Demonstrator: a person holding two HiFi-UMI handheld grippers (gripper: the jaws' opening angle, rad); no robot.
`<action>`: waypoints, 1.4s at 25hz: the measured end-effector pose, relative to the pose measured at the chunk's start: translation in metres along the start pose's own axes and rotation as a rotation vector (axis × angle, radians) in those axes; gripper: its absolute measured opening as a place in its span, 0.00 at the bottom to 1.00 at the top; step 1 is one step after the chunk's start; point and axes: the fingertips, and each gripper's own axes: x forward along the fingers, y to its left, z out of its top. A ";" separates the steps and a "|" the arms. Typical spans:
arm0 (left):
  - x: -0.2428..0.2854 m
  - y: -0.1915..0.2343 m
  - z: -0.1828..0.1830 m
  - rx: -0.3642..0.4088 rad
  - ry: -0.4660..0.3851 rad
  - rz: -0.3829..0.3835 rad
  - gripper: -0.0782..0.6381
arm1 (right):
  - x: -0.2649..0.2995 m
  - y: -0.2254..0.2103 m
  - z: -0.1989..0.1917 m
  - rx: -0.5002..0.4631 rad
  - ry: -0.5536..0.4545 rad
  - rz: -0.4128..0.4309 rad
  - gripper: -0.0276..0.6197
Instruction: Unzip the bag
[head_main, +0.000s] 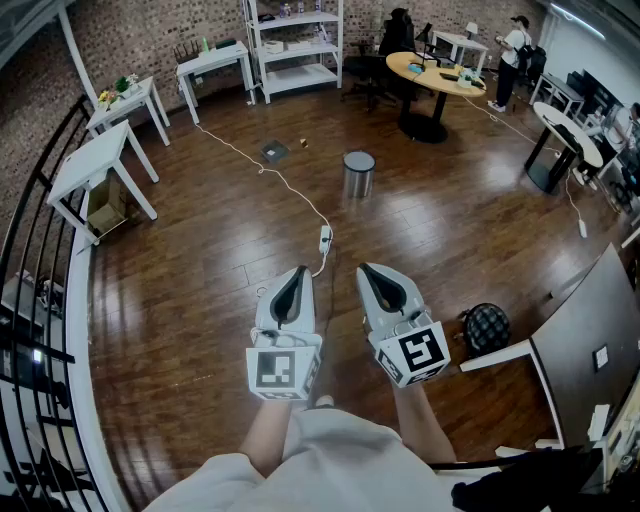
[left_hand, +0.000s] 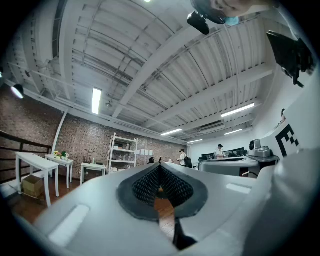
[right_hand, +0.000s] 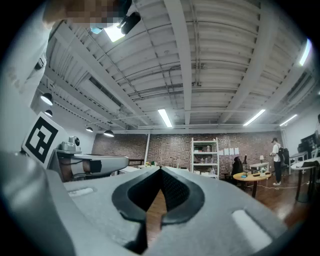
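The left gripper (head_main: 296, 272) and right gripper (head_main: 370, 270) are held side by side, close together, over the dark wooden floor (head_main: 190, 290), both pointing ahead. Each has its jaws pressed together with nothing between them. A dark, rounded, checked thing, probably the bag (head_main: 485, 328), sits on the floor just right of the right gripper, beside a dark desk (head_main: 590, 330). A power strip (head_main: 325, 238) lies just ahead of the grippers, and a metal bin (head_main: 358, 173) stands farther ahead.

left tool (head_main: 299, 270) + right tool (head_main: 366, 268) = 2 | checkered bag (head_main: 486, 328) 1 | metal bin (head_main: 358, 174) 1 | shelf unit (head_main: 297, 47) 1
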 end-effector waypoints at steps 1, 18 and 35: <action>0.008 0.007 -0.003 -0.001 0.003 0.004 0.13 | 0.010 -0.002 -0.003 0.000 0.003 0.006 0.02; 0.248 0.029 -0.048 0.013 0.009 0.034 0.13 | 0.158 -0.174 -0.018 -0.157 -0.028 0.061 0.02; 0.507 0.047 -0.091 0.006 0.014 -0.021 0.13 | 0.308 -0.384 -0.077 -0.091 0.024 0.027 0.02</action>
